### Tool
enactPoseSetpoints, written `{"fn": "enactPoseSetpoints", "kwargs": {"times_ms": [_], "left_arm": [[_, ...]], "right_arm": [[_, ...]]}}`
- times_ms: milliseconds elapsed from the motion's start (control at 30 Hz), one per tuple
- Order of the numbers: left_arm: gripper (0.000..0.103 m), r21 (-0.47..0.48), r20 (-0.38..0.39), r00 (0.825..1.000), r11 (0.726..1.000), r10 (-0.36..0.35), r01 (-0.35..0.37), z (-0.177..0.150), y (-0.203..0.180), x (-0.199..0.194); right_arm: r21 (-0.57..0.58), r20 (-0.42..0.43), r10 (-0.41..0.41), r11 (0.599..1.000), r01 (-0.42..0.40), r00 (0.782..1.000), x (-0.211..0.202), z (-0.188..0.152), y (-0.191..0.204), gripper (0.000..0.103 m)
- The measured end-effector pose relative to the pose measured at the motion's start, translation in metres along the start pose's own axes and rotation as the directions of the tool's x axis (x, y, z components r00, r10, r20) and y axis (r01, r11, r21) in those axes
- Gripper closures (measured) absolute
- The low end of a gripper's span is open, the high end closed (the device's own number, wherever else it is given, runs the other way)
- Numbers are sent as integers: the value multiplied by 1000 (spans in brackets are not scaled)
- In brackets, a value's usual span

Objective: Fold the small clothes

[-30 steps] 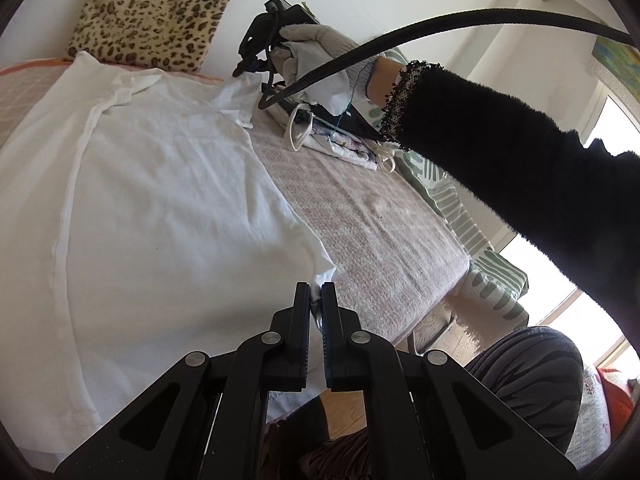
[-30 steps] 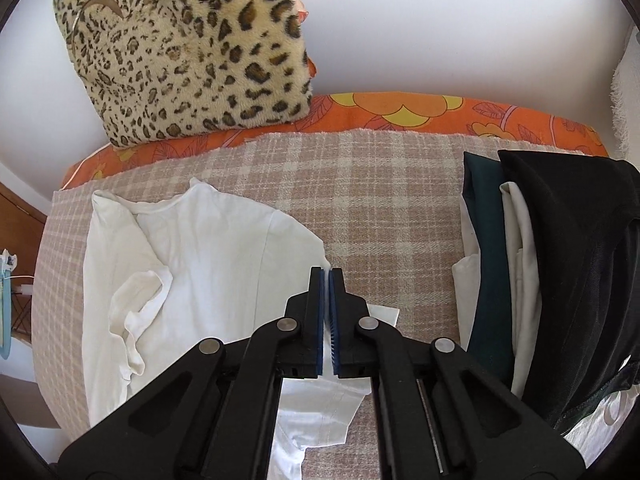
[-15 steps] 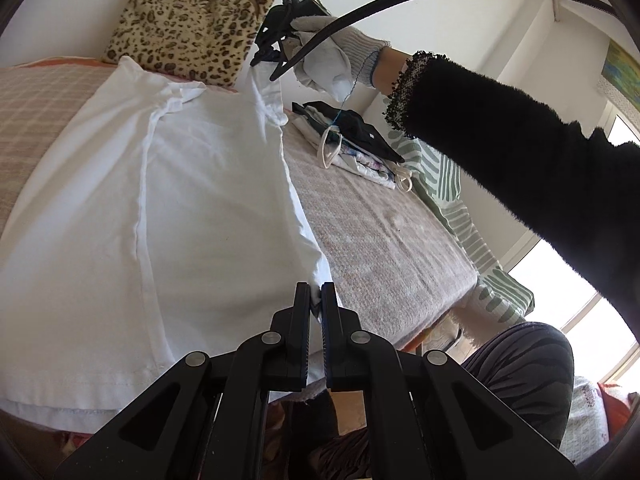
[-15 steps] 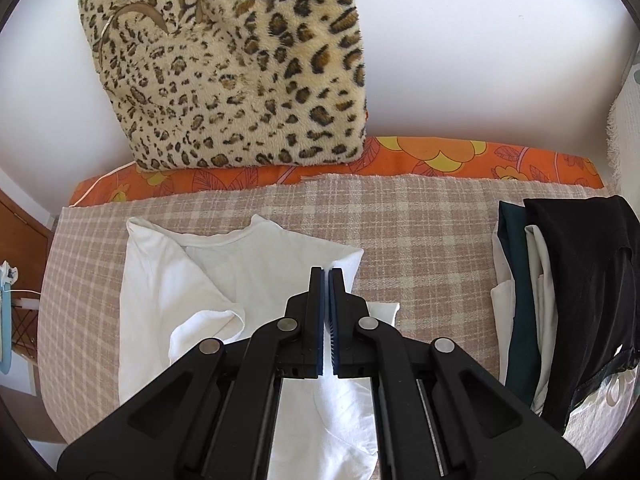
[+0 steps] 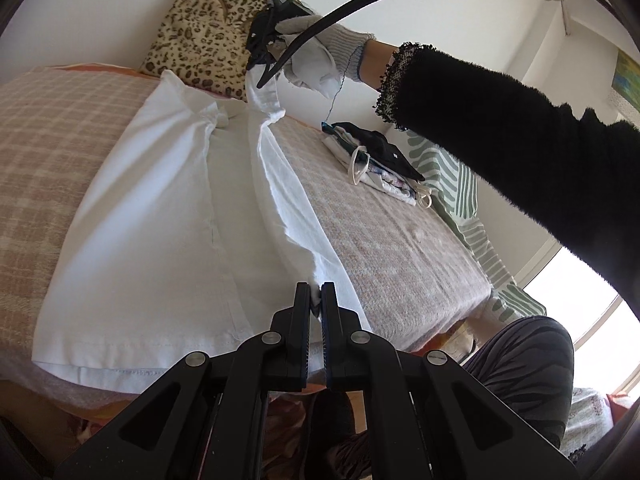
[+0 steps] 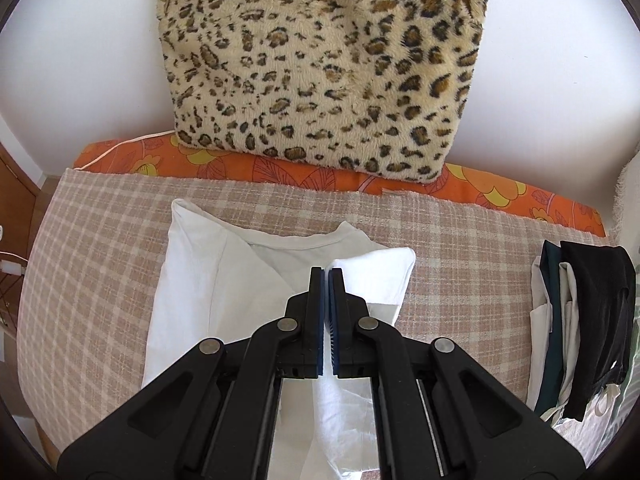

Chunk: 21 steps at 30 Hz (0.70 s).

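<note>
A white T-shirt (image 5: 160,220) lies on the checked beige bed cover (image 5: 392,248), its left side folded in. My left gripper (image 5: 316,298) is shut on the shirt's right edge near the hem. Far off, my right gripper (image 5: 260,54), held by a gloved hand (image 5: 320,48), is shut on the same edge near the shoulder and holds it lifted and taut. In the right wrist view the right gripper (image 6: 326,276) pinches the white T-shirt (image 6: 208,280), with the folded sleeve to its right and the neckline just beyond.
A stack of folded clothes (image 5: 376,156) (image 6: 580,320) lies on the cover to the right. A leopard-print cushion (image 6: 320,64) leans on the wall behind an orange flowered pillow (image 6: 480,192). A black-sleeved arm (image 5: 520,152) crosses above. The bed's near edge is below my left gripper.
Both grippers carried the shirt's right edge leftward over the body, so the shirt now looks narrower. The right gripper moved toward the cushion and rose a little.
</note>
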<state>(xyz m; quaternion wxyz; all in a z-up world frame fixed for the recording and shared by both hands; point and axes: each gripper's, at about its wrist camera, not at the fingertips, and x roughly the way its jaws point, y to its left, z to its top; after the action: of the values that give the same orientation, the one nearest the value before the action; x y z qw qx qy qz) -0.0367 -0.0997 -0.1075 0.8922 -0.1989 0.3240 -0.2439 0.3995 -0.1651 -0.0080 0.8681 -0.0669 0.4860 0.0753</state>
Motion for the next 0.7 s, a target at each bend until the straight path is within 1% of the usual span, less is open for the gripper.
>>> {"fn": "enactPoseSetpoints", "kwargs": {"times_ms": [200,333,433,567,600,633,700], "left_arm": [[99,-26,-4,1000,1000,15,-15,-7,9,-5],[99,-52,-12,1000,999,6,-7,-10,13,-4],[99,-64,-19,1000,998,-2,1,-13,14,-3],[99,-71,-24,1000,997,-9,7,-15,13,-4],[99,-74,-23,1000,997,-8,6,-16,13,-4],[99,-77,-22,1000,997,-7,6,-16,14,-4],[99,-84,-24,1000,996,-4,2,-16,17,-3]], "right_arm": [[-43,-9,-21,999,21,1000,10,-2,32,100],[-82,-13,-29,996,28,1000,15,-4,52,100],[-114,-17,-53,992,50,998,21,-4,66,100],[-136,-36,-47,990,41,998,28,-5,82,100],[-139,-48,-25,990,18,999,29,-5,85,100],[-135,-61,32,990,-40,998,30,-5,87,100],[-96,-41,125,987,-129,991,23,-4,85,99]]}}
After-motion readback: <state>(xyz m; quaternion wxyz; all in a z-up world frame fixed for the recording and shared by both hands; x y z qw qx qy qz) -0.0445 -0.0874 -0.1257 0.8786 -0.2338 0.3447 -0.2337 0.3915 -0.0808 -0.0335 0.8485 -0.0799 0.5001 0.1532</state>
